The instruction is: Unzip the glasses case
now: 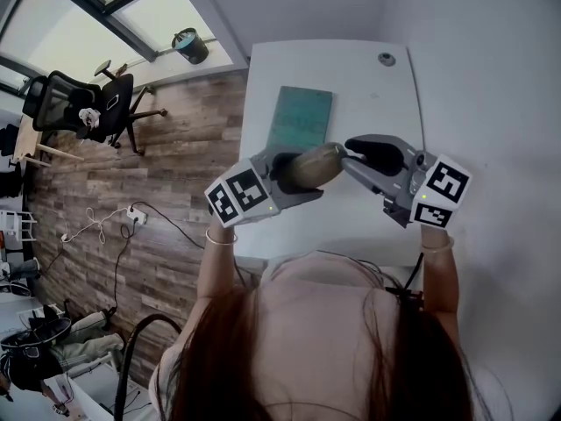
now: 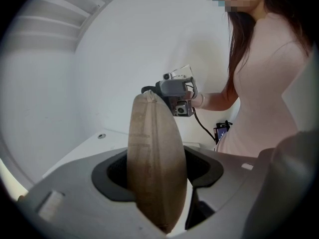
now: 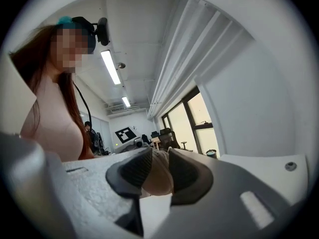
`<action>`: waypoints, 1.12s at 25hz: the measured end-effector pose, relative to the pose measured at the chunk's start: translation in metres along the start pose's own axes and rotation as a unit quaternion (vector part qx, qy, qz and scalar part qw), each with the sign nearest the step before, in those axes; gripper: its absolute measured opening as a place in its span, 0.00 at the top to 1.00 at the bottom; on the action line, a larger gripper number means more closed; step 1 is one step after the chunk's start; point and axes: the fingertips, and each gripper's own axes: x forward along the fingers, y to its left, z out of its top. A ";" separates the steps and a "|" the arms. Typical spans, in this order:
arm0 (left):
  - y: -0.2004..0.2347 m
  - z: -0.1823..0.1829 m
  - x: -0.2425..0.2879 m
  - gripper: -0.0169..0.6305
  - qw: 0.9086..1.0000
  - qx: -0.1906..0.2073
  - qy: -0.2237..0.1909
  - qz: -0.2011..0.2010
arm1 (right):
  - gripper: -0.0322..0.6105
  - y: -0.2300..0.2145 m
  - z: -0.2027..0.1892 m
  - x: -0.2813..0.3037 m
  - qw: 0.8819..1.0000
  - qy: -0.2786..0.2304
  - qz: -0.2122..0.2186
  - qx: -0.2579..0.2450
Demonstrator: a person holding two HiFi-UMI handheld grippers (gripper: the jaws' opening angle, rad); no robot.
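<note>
A tan oval glasses case [image 1: 311, 167] hangs above the white table [image 1: 386, 103], and my left gripper [image 1: 294, 181] is shut on its middle. In the left gripper view the case [image 2: 154, 163] stands on edge between the dark pads, its seam facing the camera. My right gripper [image 1: 349, 154] is at the case's right end, its jaws parted. The right gripper view shows the case's rounded end [image 3: 158, 179] in the gap between the two pads [image 3: 134, 171], which do not visibly press on it. The zipper pull is not discernible.
A green book [image 1: 300, 117] lies flat on the table behind the case. A round grommet [image 1: 387, 59] sits near the table's far edge. White walls close the right side. To the left are a wood floor with cables [image 1: 114, 226] and an office chair [image 1: 88, 103].
</note>
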 end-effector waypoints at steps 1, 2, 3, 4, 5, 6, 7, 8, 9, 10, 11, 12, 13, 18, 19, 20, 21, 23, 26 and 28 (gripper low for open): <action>-0.001 0.000 0.001 0.53 1.000 0.002 0.001 -0.003 | 0.79 0.001 -0.001 0.000 1.000 0.007 0.007 -0.005; -0.003 0.000 0.003 0.53 1.000 0.003 0.002 -0.006 | 0.79 0.002 -0.003 0.000 1.000 0.013 0.013 -0.010; -0.006 0.000 0.004 0.53 1.000 0.005 0.003 -0.011 | 0.79 0.004 -0.005 -0.001 1.000 0.018 0.018 -0.015; -0.009 -0.001 0.005 0.53 1.000 0.006 0.004 -0.016 | 0.79 0.005 -0.006 -0.001 0.999 0.022 0.022 -0.018; -0.012 -0.001 0.005 0.53 1.000 0.007 0.005 -0.022 | 0.78 0.007 -0.006 0.000 0.999 0.025 0.028 -0.020; -0.014 -0.001 0.005 0.53 1.000 0.007 0.006 -0.027 | 0.78 0.009 -0.006 0.001 0.999 0.028 0.034 -0.022; -0.016 -0.001 0.004 0.53 0.999 0.008 0.006 -0.031 | 0.78 0.011 -0.006 0.002 0.998 0.031 0.041 -0.023; -0.017 -0.001 0.003 0.53 0.999 0.008 0.007 -0.035 | 0.78 0.014 -0.005 0.002 0.998 0.035 0.050 -0.024; -0.018 -0.001 0.003 0.53 0.999 0.008 0.008 -0.038 | 0.78 0.016 -0.005 0.003 0.997 0.038 0.060 -0.023; -0.018 0.000 0.003 0.53 0.999 0.008 0.010 -0.042 | 0.77 0.018 -0.005 0.003 0.996 0.042 0.070 -0.021; -0.019 0.000 0.003 0.53 0.999 0.008 0.012 -0.046 | 0.77 0.019 -0.005 0.003 0.996 0.046 0.079 -0.019; -0.019 0.000 0.003 0.53 0.999 0.008 0.013 -0.050 | 0.76 0.019 -0.005 0.004 0.995 0.049 0.084 -0.017; -0.020 -0.001 0.003 0.53 0.998 0.007 0.013 -0.053 | 0.76 0.020 -0.006 0.004 0.995 0.051 0.087 -0.017; -0.022 0.000 0.002 0.53 0.998 -0.003 0.006 -0.063 | 0.76 0.021 -0.006 0.003 0.994 0.051 0.088 -0.035; -0.021 0.000 0.002 0.53 0.998 -0.004 0.004 -0.062 | 0.77 0.020 -0.006 0.003 0.994 0.051 0.084 -0.042; -0.020 0.000 0.002 0.53 0.998 -0.006 0.003 -0.060 | 0.79 0.020 -0.005 0.003 0.994 0.051 0.081 -0.047; -0.020 0.001 0.001 0.53 0.998 -0.008 0.002 -0.059 | 0.79 0.020 -0.005 0.003 0.994 0.050 0.077 -0.051; -0.020 0.003 0.000 0.53 0.998 -0.011 0.000 -0.059 | 0.81 0.019 -0.002 0.003 0.995 0.047 0.072 -0.055; -0.019 0.002 -0.001 0.53 0.998 -0.011 0.002 -0.057 | 0.81 0.019 -0.002 0.002 0.995 0.047 0.067 -0.059; -0.019 0.000 0.000 0.53 0.998 -0.009 0.006 -0.056 | 0.83 0.018 -0.004 0.002 0.995 0.049 0.063 -0.065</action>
